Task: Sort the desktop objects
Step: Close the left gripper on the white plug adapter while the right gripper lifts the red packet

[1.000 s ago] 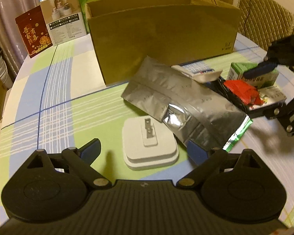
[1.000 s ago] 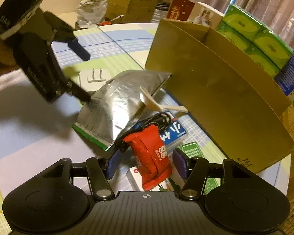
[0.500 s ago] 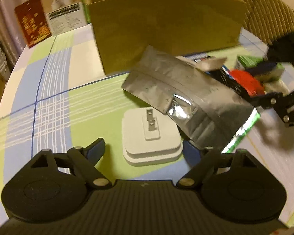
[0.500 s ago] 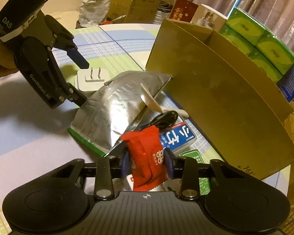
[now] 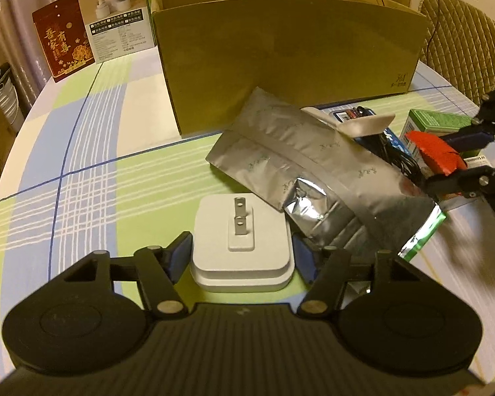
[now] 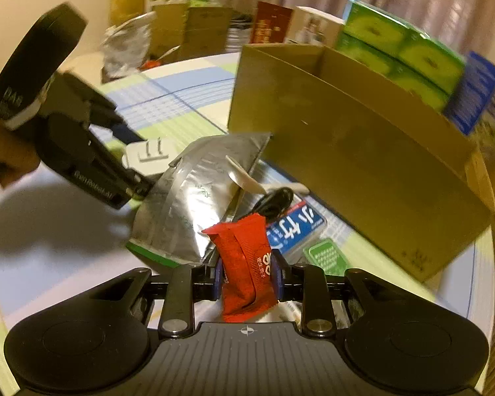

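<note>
Left gripper (image 5: 241,257): its blue-padded fingers (image 5: 178,257) stand on either side of the white plug adapter (image 5: 242,250), right at its flanks; whether they already press on it or only sit just beside it is hard to tell from the wrist view.
White plug adapter: lies flat on the checked tablecloth (image 5: 82,181), its two metal prongs pointing up, its far corner next to the silver foil pouch (image 5: 316,171).
Right gripper (image 6: 247,277): closed on the red snack packet (image 6: 244,260), which stands upright between the blue pads, gripped around its lower half.
Red snack packet: held above the clutter of small items, in front of the cardboard box (image 6: 353,151).
Silver foil pouch: lies slanted across the table between the adapter and the pile, with a white plastic spoon (image 6: 247,175) resting on its upper edge.
Pile under the right gripper: a blue card pack (image 6: 297,224), a small green box (image 6: 323,255) and a black cable (image 6: 275,199).
Cardboard box: open-topped, upright at the far side of the table.
Behind the box: green cartons (image 6: 399,46), a white product box (image 5: 117,16) and a red gift bag (image 5: 62,49).
</note>
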